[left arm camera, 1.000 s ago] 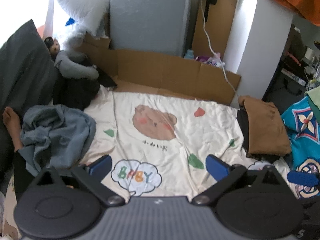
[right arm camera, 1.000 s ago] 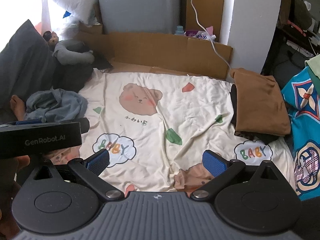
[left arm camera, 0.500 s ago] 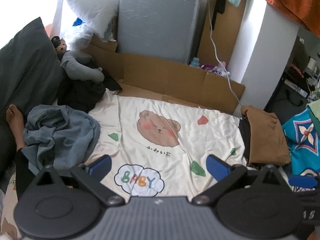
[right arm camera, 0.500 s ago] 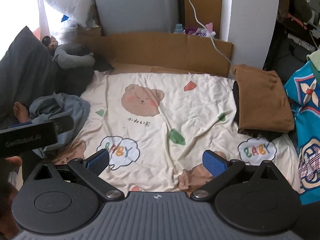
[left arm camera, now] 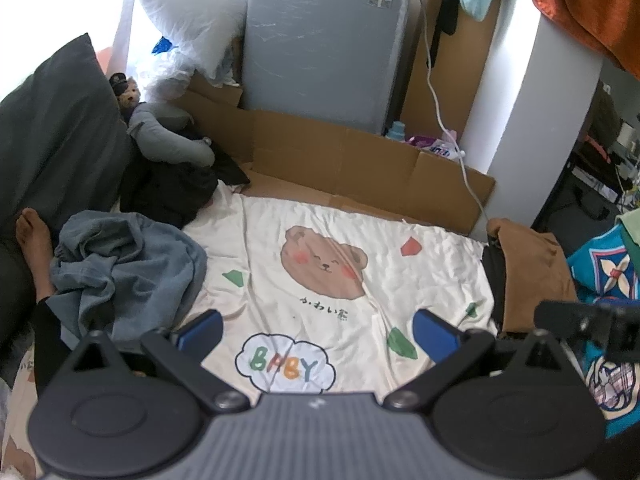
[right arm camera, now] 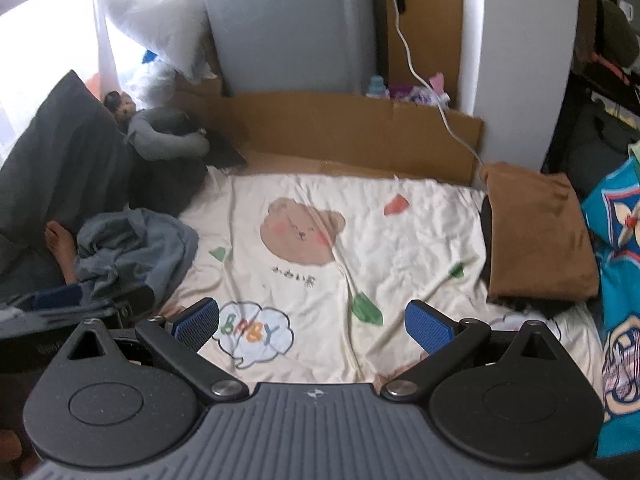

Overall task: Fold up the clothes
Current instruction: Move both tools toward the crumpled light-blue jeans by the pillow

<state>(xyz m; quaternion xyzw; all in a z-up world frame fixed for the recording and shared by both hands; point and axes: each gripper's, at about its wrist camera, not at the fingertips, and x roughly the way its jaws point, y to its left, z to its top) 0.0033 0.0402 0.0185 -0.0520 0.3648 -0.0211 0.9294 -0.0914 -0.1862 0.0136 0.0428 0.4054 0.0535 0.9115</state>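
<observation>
- Clothes: crumpled blue-grey garment [left arm camera: 124, 268] lies in a heap at the left edge of the sheet, nothing holding it; folded brown garment [left arm camera: 532, 268] sits at the right edge on top of smth dark.
- Left gripper [left arm camera: 318, 330] nearest to me – blue pads [left arm camera: 200, 330] spread wide apart, nothing between them, held above the sheet.
- Right gripper [right arm camera: 312, 326] same: pads far apart, empty, above the sheet. Its view is a bit blurred.
- In the left cam I see part of the right tool's black body at lower right; in the right cam the left tool shows at lower left, near the blue-grey heap.
- Sheet [left arm camera: 360, 240] under both: cream, wrinkled, w/ a "BABY" cloud [left arm camera: 286, 364] just ahead of the pads, brown bear print [left arm camera: 324, 264] farther on, small green & red shapes scattered round.
- Bare foot [left arm camera: 30, 240] of a person at far left, touching the blue-grey heap's left side.
- Teal patterned cloth [right arm camera: 616, 280] along the right edge, beside the brown garment.
- Past the heap: dark pillow [left arm camera: 56, 140] leaning at left, grey stuffed toy [left arm camera: 168, 140] on a dark bundle, small bear doll just beside it.
- Cardboard [left arm camera: 340, 160] stands along the far end of the sheet.
- Behind it: grey appliance [left arm camera: 320, 40], white pillow [left arm camera: 192, 12] to its left, white cable [left arm camera: 444, 120] hanging down over the cardboard, white column to the right.
</observation>
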